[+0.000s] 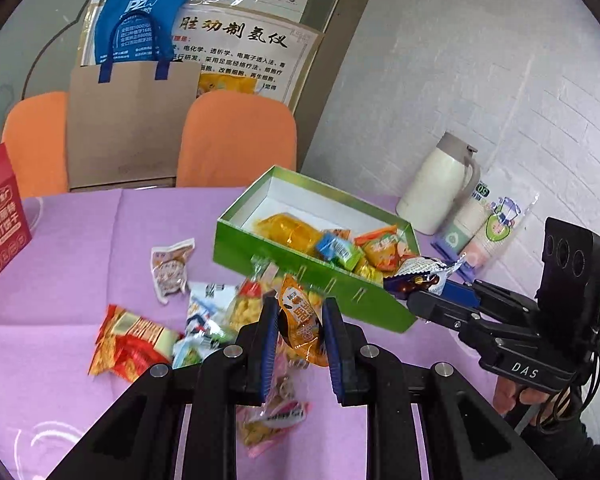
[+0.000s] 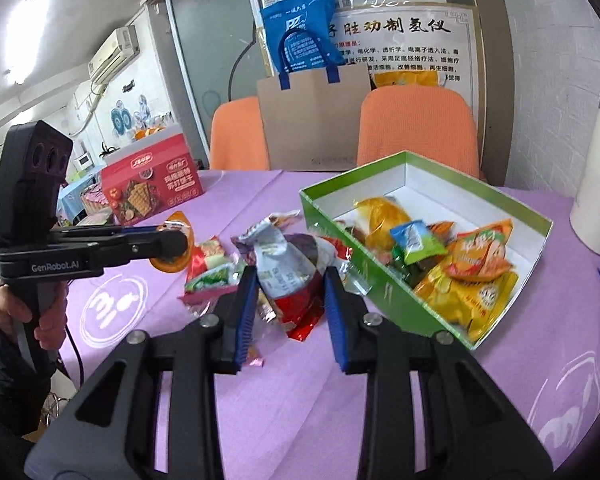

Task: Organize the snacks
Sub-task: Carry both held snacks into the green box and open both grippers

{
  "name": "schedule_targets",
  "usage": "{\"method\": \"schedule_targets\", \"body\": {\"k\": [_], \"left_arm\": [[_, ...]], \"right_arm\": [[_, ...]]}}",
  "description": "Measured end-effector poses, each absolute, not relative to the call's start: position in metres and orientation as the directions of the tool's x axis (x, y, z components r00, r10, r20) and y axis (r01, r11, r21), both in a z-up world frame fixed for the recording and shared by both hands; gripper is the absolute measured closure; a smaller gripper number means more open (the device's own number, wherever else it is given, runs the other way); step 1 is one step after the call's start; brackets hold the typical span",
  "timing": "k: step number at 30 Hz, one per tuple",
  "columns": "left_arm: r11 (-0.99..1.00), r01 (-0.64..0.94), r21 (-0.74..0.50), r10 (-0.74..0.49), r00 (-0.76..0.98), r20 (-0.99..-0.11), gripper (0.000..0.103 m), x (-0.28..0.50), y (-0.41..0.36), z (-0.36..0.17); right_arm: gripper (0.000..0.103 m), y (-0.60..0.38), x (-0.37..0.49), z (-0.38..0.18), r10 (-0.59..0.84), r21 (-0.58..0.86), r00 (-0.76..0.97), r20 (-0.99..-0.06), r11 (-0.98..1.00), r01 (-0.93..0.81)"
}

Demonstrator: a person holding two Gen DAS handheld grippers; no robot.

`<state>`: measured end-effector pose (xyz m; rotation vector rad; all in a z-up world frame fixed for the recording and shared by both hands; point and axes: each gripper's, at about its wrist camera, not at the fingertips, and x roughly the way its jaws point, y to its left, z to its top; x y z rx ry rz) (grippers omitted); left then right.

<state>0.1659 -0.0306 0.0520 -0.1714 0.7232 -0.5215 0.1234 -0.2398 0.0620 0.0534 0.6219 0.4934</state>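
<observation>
Two hand-held grippers clamped | left [image 1: 298, 320]: orange packet [image 1: 302, 322] | right [image 2: 290, 292]: silver packet [image 2: 278, 264]

Both wrist cameras look down along their fingers, close over the shared green box [image 1: 260, 250], edges warped.

Bare purple tablecloth [image 2: 380, 420] lies open near; loose snack packets [image 1: 140, 340] crowd beside green box [image 2: 420, 316].

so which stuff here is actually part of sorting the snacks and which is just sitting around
Part of the job:
- green box
- orange packet in left gripper
- silver and red packet in right gripper
- loose packets

Just lying about:
- red biscuit box
- white flask
- paper cups
- blue bag
</observation>
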Motion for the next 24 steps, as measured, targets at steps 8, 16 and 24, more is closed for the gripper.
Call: {"method": "schedule_targets", "body": {"k": [8, 16, 24], "left_arm": [[0.868, 0.364, -0.337, -0.496, 0.621, -0.607, 0.081, 0.245, -0.077, 0.054], [0.887, 0.303, -0.347, -0.461, 0.572, -0.678, 0.081, 0.300, -0.097, 0.022], [0.910, 0.261, -0.321, -0.414, 0.592, -0.691, 0.018, 0.306, -0.095, 0.011]], "right_arm": [[0.068, -0.259, 0.191, 0.055, 0.345, 0.175, 0.750, -0.564, 0.938, -0.300], [0.068, -0.283, 0.248, 0.018, 0.299, 0.249, 0.703, -0.645, 0.952, -0.176], [0.022, -0.285, 0.254, 0.016, 0.252, 0.228, 0.731, -0.634, 0.964, -0.134]]}}
